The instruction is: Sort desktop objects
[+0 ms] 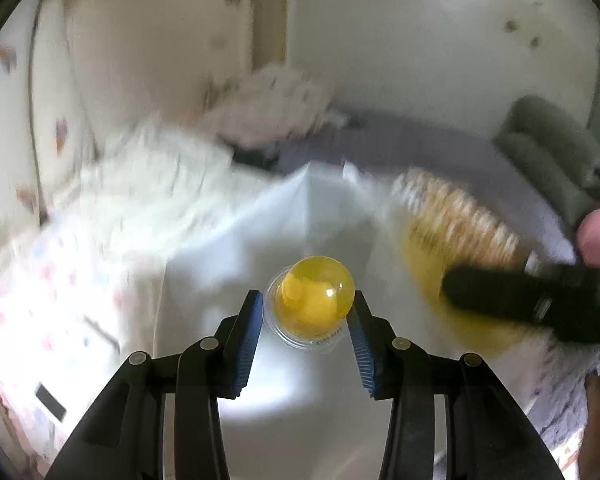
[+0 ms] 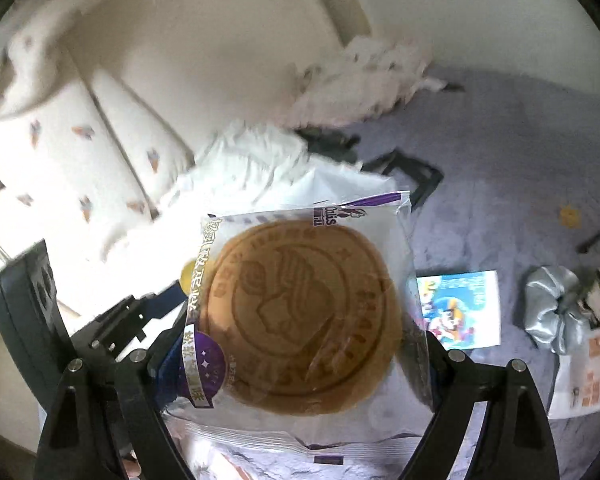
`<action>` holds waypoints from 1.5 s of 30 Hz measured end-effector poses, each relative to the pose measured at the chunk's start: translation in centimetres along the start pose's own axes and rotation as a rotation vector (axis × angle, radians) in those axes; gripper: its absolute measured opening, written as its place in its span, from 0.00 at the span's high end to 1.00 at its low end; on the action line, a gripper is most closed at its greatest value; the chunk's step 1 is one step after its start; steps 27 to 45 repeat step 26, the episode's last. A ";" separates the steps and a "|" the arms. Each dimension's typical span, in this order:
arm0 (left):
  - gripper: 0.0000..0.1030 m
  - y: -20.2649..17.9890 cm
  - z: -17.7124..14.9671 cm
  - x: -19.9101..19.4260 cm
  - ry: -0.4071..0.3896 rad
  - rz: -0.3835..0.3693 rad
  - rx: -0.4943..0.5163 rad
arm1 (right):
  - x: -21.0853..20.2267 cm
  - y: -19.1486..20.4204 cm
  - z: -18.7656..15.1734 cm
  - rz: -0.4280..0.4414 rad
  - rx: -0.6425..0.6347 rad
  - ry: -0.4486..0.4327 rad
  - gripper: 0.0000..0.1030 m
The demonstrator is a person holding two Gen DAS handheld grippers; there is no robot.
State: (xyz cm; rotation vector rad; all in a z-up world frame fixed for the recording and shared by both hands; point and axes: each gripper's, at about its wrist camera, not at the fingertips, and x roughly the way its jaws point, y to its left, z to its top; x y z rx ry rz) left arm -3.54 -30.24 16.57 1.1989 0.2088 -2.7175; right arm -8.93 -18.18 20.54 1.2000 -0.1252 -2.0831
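1. Left wrist view, left side of the frame: a white cloth with small coloured prints (image 1: pixel 56 280) lies blurred, with a cream wall behind it in the upper left.
2. Centre of the frame: the left gripper (image 1: pixel 306 322) is clamped on a small clear jelly cup (image 1: pixel 310 306) filled with yellow. Its blue-padded fingers (image 1: pixel 249 336) press the cup from both sides. The cup hangs above a white box (image 1: pixel 260 240) with pale inner walls.
3. Right side of the frame: a round packaged cake (image 1: pixel 456 232), blurred, sits at the box's right edge, with the other black gripper and a fingertip reaching in from the right border. Behind it spreads a lilac bedspread (image 1: pixel 420 144).
4. Right wrist view, left side of the frame: cream cushions with small prints fill the upper left. The black body of the other gripper shows in the lower left.
5. Centre of the frame: the right gripper (image 2: pixel 300 360) is closed on the packaged cake (image 2: pixel 300 320), a brown embossed round in a clear wrapper with purple print. The wrapper hides the fingertips. The white box (image 2: pixel 300 184) lies just beyond the cake.
6. Right side of the frame: on the lilac bedspread (image 2: pixel 500 160), a small blue picture card (image 2: pixel 460 308) lies just beside the cake. Further right is a silver scrunchie (image 2: pixel 552 312), and a white packet with orange print (image 2: pixel 588 372) at the edge.
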 end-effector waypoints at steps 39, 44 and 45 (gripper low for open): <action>0.55 -5.1 -7.0 14.8 0.483 0.098 -0.037 | 22.3 -2.7 -3.6 -0.319 -0.152 0.573 0.12; 0.55 -5.1 -7.0 14.8 0.483 0.098 -0.037 | 22.3 -2.7 -3.6 -0.319 -0.152 0.573 0.12; 0.55 -5.1 -7.0 14.8 0.483 0.098 -0.037 | 22.3 -2.7 -3.6 -0.319 -0.152 0.573 0.12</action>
